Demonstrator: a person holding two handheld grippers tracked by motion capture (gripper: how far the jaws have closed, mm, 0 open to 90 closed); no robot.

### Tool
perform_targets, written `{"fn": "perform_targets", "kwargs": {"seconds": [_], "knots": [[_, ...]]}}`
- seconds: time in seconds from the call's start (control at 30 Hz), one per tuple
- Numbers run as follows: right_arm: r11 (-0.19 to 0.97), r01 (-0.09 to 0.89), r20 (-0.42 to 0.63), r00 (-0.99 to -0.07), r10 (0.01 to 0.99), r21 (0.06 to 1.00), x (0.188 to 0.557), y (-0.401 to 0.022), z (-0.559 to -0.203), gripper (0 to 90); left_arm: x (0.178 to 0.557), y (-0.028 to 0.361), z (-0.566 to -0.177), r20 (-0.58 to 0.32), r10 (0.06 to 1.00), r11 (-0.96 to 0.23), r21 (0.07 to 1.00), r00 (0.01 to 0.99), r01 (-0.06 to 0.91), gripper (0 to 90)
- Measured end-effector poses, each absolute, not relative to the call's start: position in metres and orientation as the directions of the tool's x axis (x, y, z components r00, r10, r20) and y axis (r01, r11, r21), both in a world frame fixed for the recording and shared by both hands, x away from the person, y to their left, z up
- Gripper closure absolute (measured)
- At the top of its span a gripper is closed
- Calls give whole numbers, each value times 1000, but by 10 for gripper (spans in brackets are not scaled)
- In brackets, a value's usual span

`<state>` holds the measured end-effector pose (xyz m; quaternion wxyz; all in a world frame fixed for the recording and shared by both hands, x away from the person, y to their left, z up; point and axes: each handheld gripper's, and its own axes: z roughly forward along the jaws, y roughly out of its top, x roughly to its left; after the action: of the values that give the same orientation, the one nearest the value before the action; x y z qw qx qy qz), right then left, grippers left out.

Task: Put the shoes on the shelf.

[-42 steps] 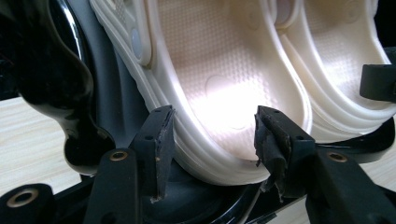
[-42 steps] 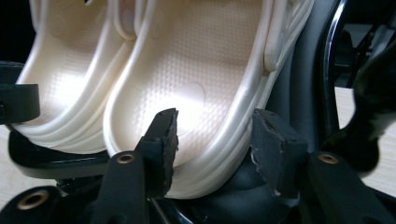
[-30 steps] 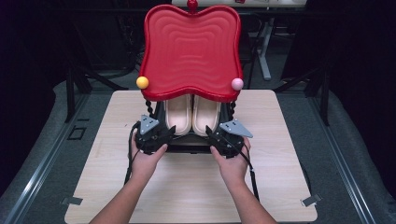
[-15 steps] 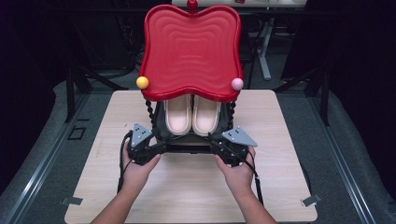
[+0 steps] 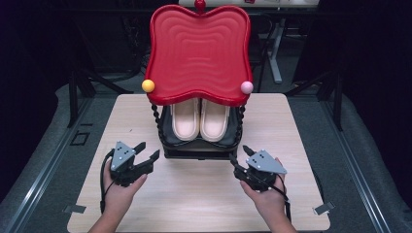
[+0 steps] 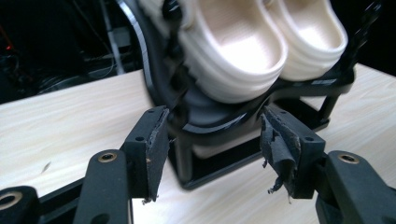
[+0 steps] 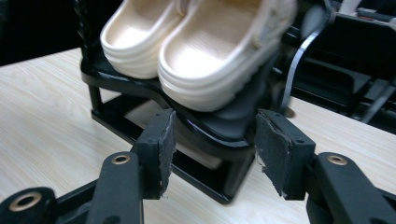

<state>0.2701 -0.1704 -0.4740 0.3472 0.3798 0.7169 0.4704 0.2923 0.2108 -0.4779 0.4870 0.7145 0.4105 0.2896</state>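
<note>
Since the earlier frames you have drawn both grippers back from the black shoe rack [image 5: 197, 148] toward your own edge of the counter [image 5: 131, 116]; a second ago they sat right against the rack's front, and now each stands clear of it, off its front corners. Your left gripper [image 5: 145, 156] sits off the rack's front left corner with its jaws apart and nothing between them; in the left gripper view the torn padding on one of its fingers [image 6: 276, 142] hangs in shreds. Your right gripper [image 5: 241, 158] sits off the front right corner, jaws likewise spread and empty, and its own view looks at the rack's front corner between the two pads [image 7: 164, 142]. No brand, label or writing can be read on anything. The pair of cream slippers [image 5: 200, 119] lies side by side on the rack's lower tier, their long axes running front to back across the counter and sloping down toward you, the closed rounded ends nearest you. Above them the red wavy-edged tray top [image 5: 199, 51] tilts up and back, with a yellow ball [image 5: 148, 85] at its left corner and a pink ball [image 5: 247, 87] at its right.
</note>
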Motion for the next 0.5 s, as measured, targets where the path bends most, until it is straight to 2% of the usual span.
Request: {"fn": "perform_targets", "kwargs": {"seconds": [0.5], "knots": [[238, 288, -110, -398, 911, 928, 241, -225, -507, 432, 262, 258, -519, -29, 904, -160, 901, 426, 402, 404]]}}
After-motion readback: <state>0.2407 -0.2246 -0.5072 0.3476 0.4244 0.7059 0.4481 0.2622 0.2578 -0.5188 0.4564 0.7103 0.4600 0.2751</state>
